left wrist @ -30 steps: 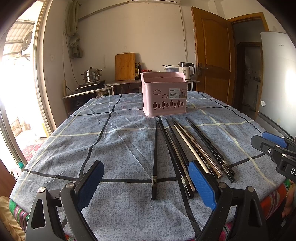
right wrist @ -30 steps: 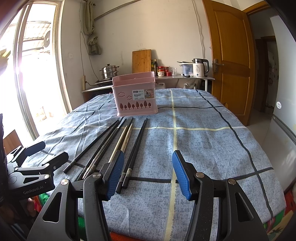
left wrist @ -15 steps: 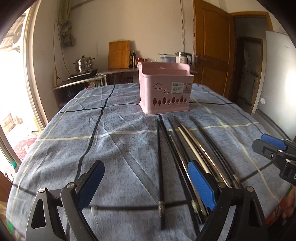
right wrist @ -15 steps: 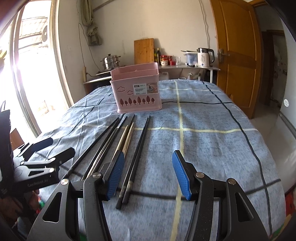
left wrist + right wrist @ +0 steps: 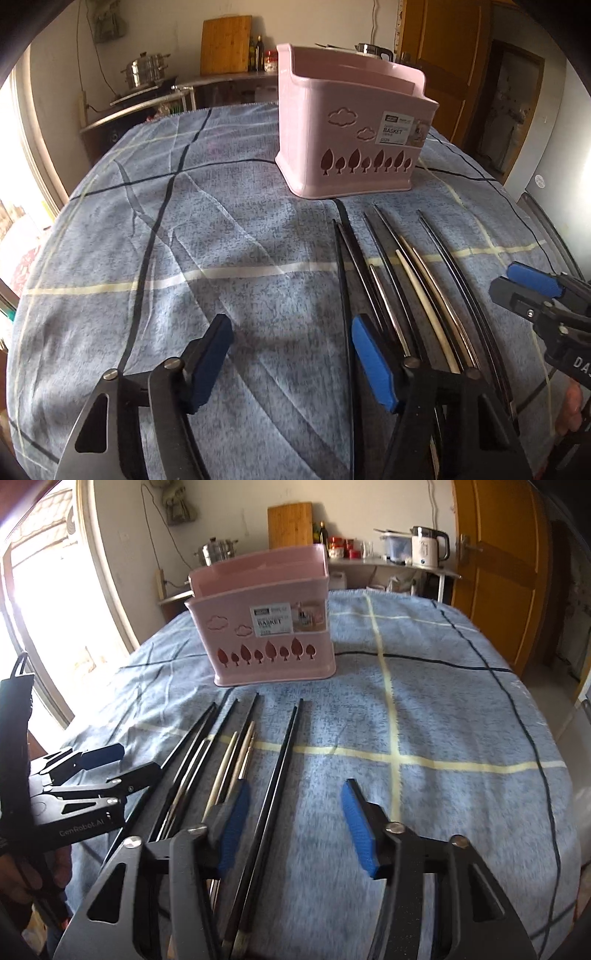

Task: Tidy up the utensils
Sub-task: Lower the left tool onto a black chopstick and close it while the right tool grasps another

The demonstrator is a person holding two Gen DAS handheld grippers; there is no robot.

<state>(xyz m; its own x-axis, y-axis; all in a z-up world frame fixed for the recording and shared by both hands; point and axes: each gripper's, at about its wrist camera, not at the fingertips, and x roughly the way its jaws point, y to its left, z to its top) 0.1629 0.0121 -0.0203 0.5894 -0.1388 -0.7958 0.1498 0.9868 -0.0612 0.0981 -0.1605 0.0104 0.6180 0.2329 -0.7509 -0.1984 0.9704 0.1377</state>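
Black and pale chopsticks (image 5: 413,295) lie in a loose fan on a blue checked tablecloth (image 5: 221,240), their tips aimed at a pink plastic basket (image 5: 351,125) with tree cut-outs and a white label. At left, the left gripper (image 5: 291,354) hangs over the cloth, its blue-padded jaws closing with only bare cloth between them; a single black chopstick (image 5: 345,314) runs just inside its right pad, toward 12 o'clock. At right, the right gripper (image 5: 291,823) is also closing, a pair of black chopsticks (image 5: 277,771) between its pads, untouched; the basket stands at 11 o'clock.
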